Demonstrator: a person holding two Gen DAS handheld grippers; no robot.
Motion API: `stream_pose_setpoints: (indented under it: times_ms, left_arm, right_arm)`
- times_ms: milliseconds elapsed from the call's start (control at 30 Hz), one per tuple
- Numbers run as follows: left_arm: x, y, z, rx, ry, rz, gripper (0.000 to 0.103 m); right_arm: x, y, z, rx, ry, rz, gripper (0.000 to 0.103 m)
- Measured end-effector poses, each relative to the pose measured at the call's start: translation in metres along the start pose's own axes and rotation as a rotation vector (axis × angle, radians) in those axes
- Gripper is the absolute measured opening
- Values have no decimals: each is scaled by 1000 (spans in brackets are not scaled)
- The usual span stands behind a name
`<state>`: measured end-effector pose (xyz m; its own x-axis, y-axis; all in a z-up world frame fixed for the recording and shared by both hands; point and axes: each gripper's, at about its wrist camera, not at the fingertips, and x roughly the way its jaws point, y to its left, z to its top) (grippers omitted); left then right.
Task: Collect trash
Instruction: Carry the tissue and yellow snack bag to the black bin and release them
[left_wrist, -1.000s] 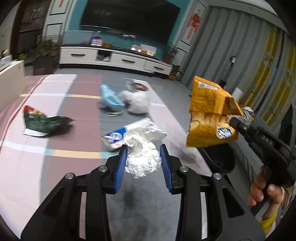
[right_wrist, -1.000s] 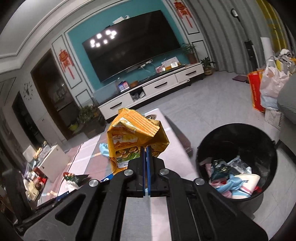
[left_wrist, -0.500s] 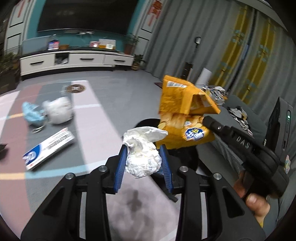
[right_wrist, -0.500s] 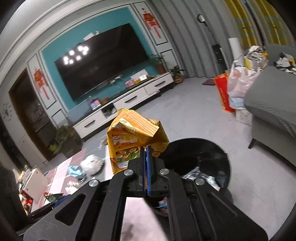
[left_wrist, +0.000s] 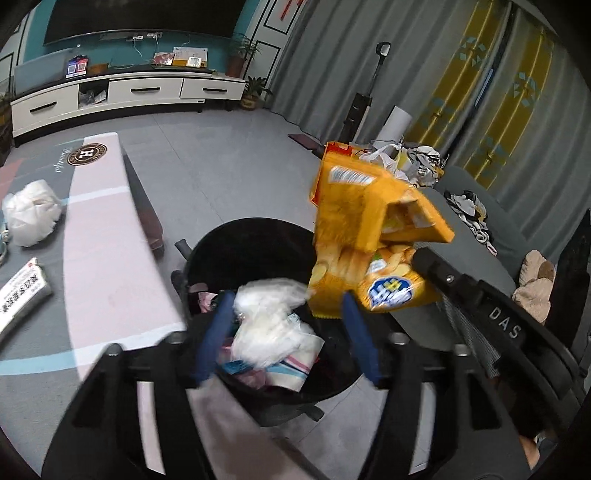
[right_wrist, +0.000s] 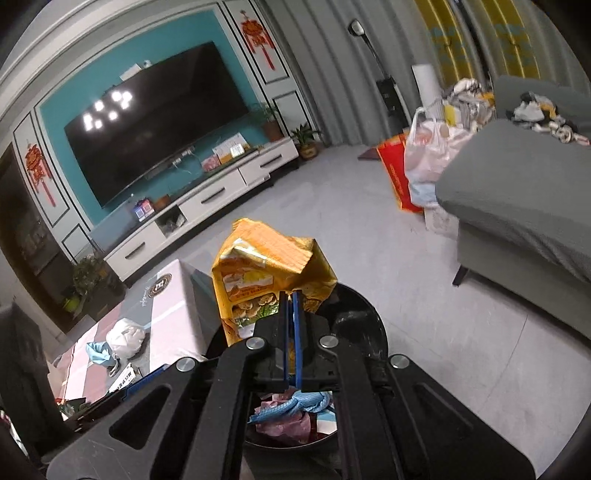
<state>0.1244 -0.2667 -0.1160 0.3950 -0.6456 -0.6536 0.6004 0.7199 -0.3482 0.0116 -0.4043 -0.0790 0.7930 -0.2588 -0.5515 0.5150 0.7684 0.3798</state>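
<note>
- Since the earlier left wrist frame, that view has swung from the worktop (left_wrist: 110, 258) to the black bin (left_wrist: 255, 240), which now fills the lower centre, and the white wad (left_wrist: 269, 325) that was pinched between the blue pads is no longer pinched.
- Left wrist view: the left tool (left_wrist: 286, 338) has its jaws opening, the blue pads spread wide and blurred. The crumpled white wad sits between them, clear of both pads, over the bin's mouth, above striped and pink rubbish already inside.
- Right of centre in the same view, the right tool (left_wrist: 421, 258) comes in from the lower right and pinches a yellow snack bag (left_wrist: 369, 236). The bag is creased, its top flap folded over, with a blue logo near the bottom, and it hangs above the bin's right rim.
- On the left edge of that view, a white bundle (left_wrist: 31, 212) and a flat white box (left_wrist: 22, 291) lie on the worktop.
- Right wrist view: the right tool (right_wrist: 293, 295) is closed almost completely, its blue pads gripping the lower edge of the yellow snack bag (right_wrist: 266, 266) at frame centre. The bag stands upright and crumpled.
- Below the pads, the black bin (right_wrist: 364, 317) shows blue and pink rubbish. At lower left, the worktop (right_wrist: 173, 299) carries the white bundle (right_wrist: 125, 338).
</note>
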Motion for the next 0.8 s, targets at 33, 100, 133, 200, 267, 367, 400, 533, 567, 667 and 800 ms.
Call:
stream_pose_setpoints:
  times_ms: [33,100,133,200,267,367,400,533,567,667,800]
  left_arm:
    - [3,-1,0,4,1,3,66]
    - [6,-2,0,4,-2,2,69]
    - [6,-4,-1,5,-3,0,70]
    - [4,-3,-3,5,-7,1,75]
    - [-2,2,-7,-2,-10,-1,77]
    - [-9,8,-13,-13,-10,9,79]
    - [-13,13,-16,-19,-11,13,79]
    - [-32,27,-28,-30,-21,56,81]
    - [-37,31,-31,-31,-27,69,82]
    - [-58,49,-39,-45,-45,113,82]
    - [-86,81,-49,-78,-61,183,82]
  right_arm:
    - [4,-4,0,17,14,-4,7]
    - [8,-8,1,42,33,-1,15]
    - [9,-13,1,64,41,2,22]
    - [8,-18,1,97,44,9,35]
    - [8,-22,2,125,46,24,38]
    - [8,-24,0,152,53,44,40]
    - [8,-24,-1,158,57,51,40]
    - [8,-11,-3,137,69,73,41]
    - [8,-7,-3,129,71,78,43]
    - [9,11,-6,86,81,105,46]
    - [13,41,-14,20,94,141,54]
